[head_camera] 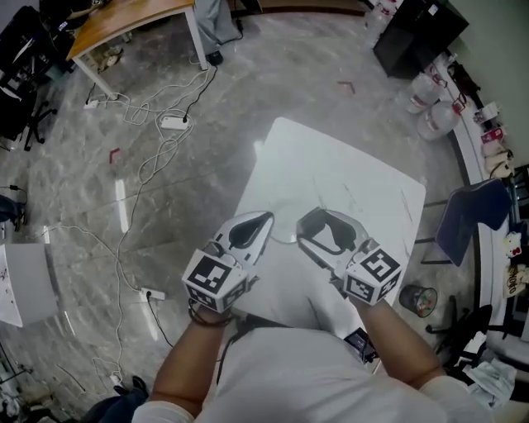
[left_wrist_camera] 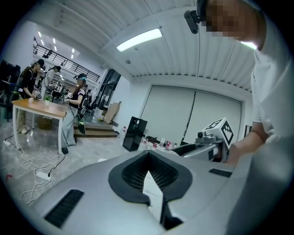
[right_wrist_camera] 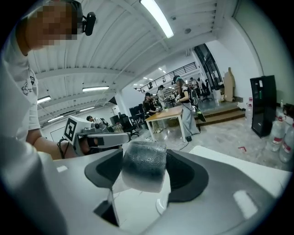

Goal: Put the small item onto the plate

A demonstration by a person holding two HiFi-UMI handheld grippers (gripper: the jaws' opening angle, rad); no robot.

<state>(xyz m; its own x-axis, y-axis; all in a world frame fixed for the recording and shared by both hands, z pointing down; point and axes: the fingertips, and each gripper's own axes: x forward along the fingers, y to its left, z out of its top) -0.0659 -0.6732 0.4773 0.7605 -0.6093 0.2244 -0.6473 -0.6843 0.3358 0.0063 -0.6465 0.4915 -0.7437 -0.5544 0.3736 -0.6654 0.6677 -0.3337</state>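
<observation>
My right gripper (head_camera: 309,225) (right_wrist_camera: 144,158) is shut on a small, translucent, frosted block (right_wrist_camera: 143,166), held up between its dark pads. It does not show in the head view. Below the jaws a round white rim (right_wrist_camera: 160,206) shows on the white table (head_camera: 347,178); it may be the plate, also a faint arc (head_camera: 284,240) between the grippers. My left gripper (head_camera: 266,220) (left_wrist_camera: 148,158) hangs just left of the right one, its tips together with nothing between them. Both hover over the table's near half.
Cables and a power strip (head_camera: 173,122) lie on the floor to the left. A wooden table (head_camera: 124,18) stands far left, a blue chair (head_camera: 475,213) and a bin (head_camera: 417,299) to the right, a black cabinet (head_camera: 417,33) and water bottles (head_camera: 426,92) at the back.
</observation>
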